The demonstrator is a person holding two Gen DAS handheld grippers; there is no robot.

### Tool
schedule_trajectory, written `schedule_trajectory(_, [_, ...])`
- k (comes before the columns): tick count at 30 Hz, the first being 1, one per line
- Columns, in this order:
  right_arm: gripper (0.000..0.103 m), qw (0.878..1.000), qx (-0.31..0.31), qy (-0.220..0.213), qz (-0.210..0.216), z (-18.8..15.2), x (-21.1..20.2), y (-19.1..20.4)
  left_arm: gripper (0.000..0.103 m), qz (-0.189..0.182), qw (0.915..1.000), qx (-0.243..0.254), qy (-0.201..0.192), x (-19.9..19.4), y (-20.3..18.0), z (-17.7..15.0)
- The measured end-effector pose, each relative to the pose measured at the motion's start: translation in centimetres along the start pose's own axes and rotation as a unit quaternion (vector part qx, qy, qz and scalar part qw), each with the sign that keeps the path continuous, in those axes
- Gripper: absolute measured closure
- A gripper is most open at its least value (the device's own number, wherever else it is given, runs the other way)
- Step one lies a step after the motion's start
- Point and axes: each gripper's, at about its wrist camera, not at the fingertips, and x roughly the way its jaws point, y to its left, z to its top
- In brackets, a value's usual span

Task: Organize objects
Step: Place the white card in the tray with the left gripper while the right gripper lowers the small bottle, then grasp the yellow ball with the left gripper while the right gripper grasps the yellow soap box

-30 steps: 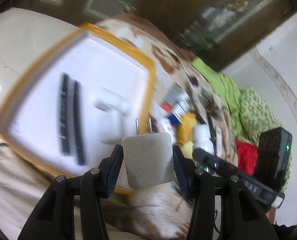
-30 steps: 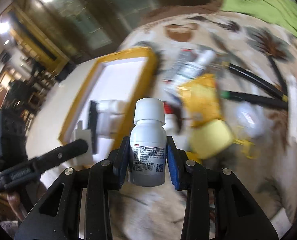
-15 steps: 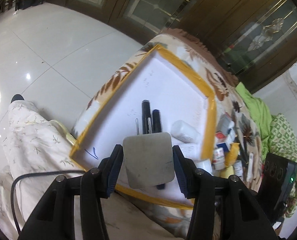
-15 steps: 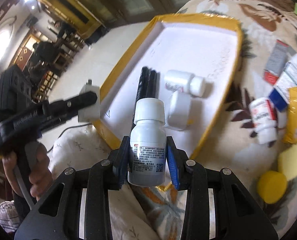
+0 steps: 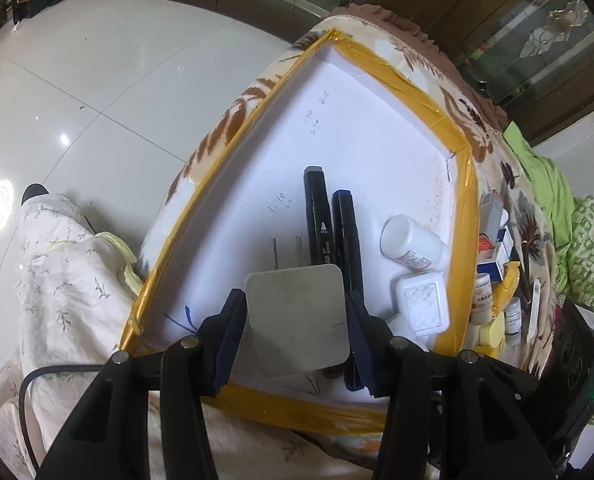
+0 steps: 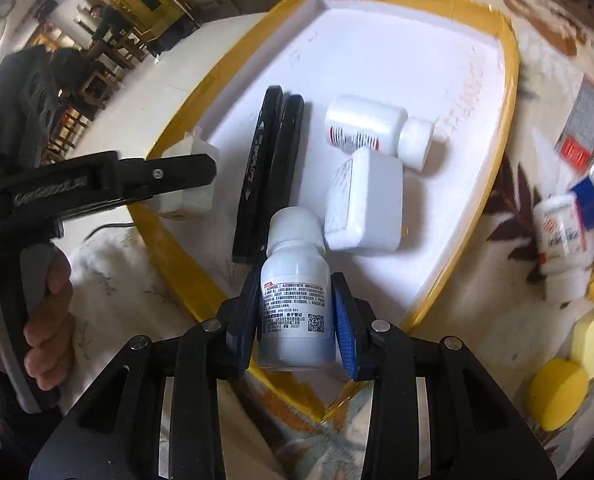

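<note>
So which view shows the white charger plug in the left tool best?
The left wrist view: the charger plug fills the centre between the left tool fingers, its two prongs pointing over the tray. The right wrist view shows it only partly, mostly hidden behind the tool's finger.

White tray (image 6: pixel 381 52) edged in yellow tape; two black markers (image 6: pixel 267 168); white bottles (image 6: pixel 371 130); cream blanket (image 5: pixel 493 148) with brown leaf print.

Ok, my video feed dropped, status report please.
Left gripper shut on white plug adapter. Right gripper shut on white medicine bottle. Both over yellow-rimmed white tray; markers, bottle, adapter inside.
</note>
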Motion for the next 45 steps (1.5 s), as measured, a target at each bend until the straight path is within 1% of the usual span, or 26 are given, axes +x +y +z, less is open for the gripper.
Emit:
schedule_trajectory(2, [0.069, 1.0, -0.004, -0.001, -0.004, 0.0, 0.2, 0.3, 0.053, 0.008, 0.9999, 0.001, 0.009, 0.5, 0.0, 0.3])
schedule_trajectory(5, [0.069, 1.0, -0.009, -0.004, -0.009, -0.1, 0.3, 0.5, 0.053, 0.03, 0.9992, 0.003, 0.025, 1.3, 0.0, 0.6])
schedule_trajectory(9, [0.069, 1.0, -0.015, -0.007, -0.014, -0.1, 0.5, 1.0, 0.053, 0.054, 0.998, 0.015, 0.031, 1.7, -0.5, 0.4])
schedule_trajectory(13, [0.069, 1.0, -0.016, -0.004, -0.018, -0.5, 0.4, 1.0, 0.052, 0.055, 0.998, 0.016, 0.027, 1.7, -0.5, 0.3])
schedule_trajectory(15, [0.069, 0.999, -0.027, 0.002, -0.035, -0.4, 0.8, 2.0, 0.047, 0.049, 0.9983, 0.016, 0.028, 1.8, -0.5, 0.1])
schedule_trajectory(16, [0.068, 0.999, -0.03, 0.003, -0.039, -0.4, 1.0, 2.5, 0.042, 0.048, 0.9983, 0.018, 0.028, 1.8, -0.6, 0.1])
schedule_trajectory(17, [0.068, 0.999, -0.033, 0.005, -0.04, -0.4, 1.0, 2.7, 0.035, 0.038, 0.9988, 0.015, 0.027, 1.8, -0.5, 0.0])
schedule_trajectory(19, [0.065, 0.999, -0.036, 0.007, -0.033, -0.3, 0.9, 3.1, 0.032, 0.016, 0.9996, 0.011, 0.021, 1.4, -0.4, 0.0])
schedule_trajectory(20, [0.065, 0.999, -0.029, 0.005, -0.025, -0.2, 0.6, 2.9, 0.031, 0.006, 0.9998, 0.004, 0.016, 1.1, -0.2, -0.1])
schedule_trajectory(21, [0.063, 1.0, -0.019, 0.001, -0.012, -0.2, 0.2, 2.4, 0.031, -0.005, 0.9999, -0.007, 0.009, 0.8, 0.2, -0.1])
schedule_trajectory(22, [0.058, 1.0, -0.012, -0.003, 0.0, -0.3, -0.3, 2.0, 0.031, -0.016, 0.9997, -0.019, 0.002, 0.4, 0.5, -0.1])
schedule_trajectory(23, [0.058, 1.0, -0.006, -0.012, 0.012, -0.4, -0.9, 1.8, 0.031, -0.027, 0.9991, -0.033, -0.007, -0.1, 1.0, -0.2])
schedule_trajectory(25, [0.058, 0.998, 0.002, -0.043, 0.037, -0.8, -2.8, 1.3, 0.031, -0.041, 0.9976, -0.048, -0.029, -1.1, 1.4, -0.5])
schedule_trajectory(26, [0.058, 0.996, 0.004, -0.063, 0.06, -1.1, -4.3, 0.8, 0.031, -0.046, 0.9966, -0.047, -0.049, -1.9, 1.5, -0.9])
schedule_trajectory(27, [0.058, 0.994, 0.009, -0.083, 0.073, -1.5, -5.8, 0.2, 0.031, -0.048, 0.9958, -0.039, -0.068, -2.7, 1.2, -1.2])
schedule_trajectory(28, [0.058, 0.992, 0.014, -0.099, 0.074, -1.9, -7.0, -0.6, 0.031, -0.047, 0.9946, -0.026, -0.089, -3.5, 0.8, -1.6])
schedule_trajectory(29, [0.058, 0.991, 0.019, -0.11, 0.07, -2.2, -7.9, -1.5, 0.031, -0.038, 0.9938, -0.013, -0.104, -4.0, 0.2, -1.8])
schedule_trajectory(31, [0.058, 0.99, 0.042, -0.125, 0.054, -3.1, -9.6, -3.9, 0.031, 0.003, 0.9905, 0.028, -0.135, -4.6, -1.9, -2.5])
schedule_trajectory(32, [0.058, 0.989, 0.062, -0.13, 0.043, -3.7, -10.5, -5.9, 0.031, 0.009, 0.988, 0.054, -0.145, -4.8, -3.2, -3.1])
schedule_trajectory(34, [0.058, 0.987, 0.092, -0.131, 0.029, -4.3, -11.2, -8.6, 0.031, -0.006, 0.9846, 0.09, -0.15, -5.0, -5.5, -4.2])
schedule_trajectory(35, [0.058, 0.984, 0.121, -0.129, 0.018, -5.0, -11.6, -10.6, 0.031, -0.015, 0.9829, 0.103, -0.152, -5.0, -6.7, -4.8])
schedule_trajectory(37, [0.058, 0.98, 0.153, -0.125, 0.017, -5.5, -12.2, -13.4, 0.031, -0.04, 0.9799, 0.122, -0.153, -5.3, -9.2, -5.9])
schedule_trajectory(39, [0.058, 0.974, 0.186, -0.126, 0.008, -6.8, -12.6, -15.7, 0.031, -0.066, 0.9783, 0.14, -0.138, -4.9, -11.9, -6.8])
schedule_trajectory(42, [0.058, 0.965, 0.229, -0.125, -0.01, -8.8, -13.1, -18.5, 0.031, -0.082, 0.9755, 0.171, -0.111, -3.5, -16.0, -8.2])
schedule_trajectory(44, [0.058, 0.96, 0.251, -0.122, -0.011, -9.4, -13.3, -20.3, 0.031, -0.083, 0.9722, 0.2, -0.089, -2.3, -18.7, -9.2])
schedule_trajectory(45, [0.058, 0.957, 0.262, -0.125, -0.017, -9.8, -13.5, -21.0, 0.031, -0.082, 0.9709, 0.209, -0.083, -2.0, -19.3, -9.7])
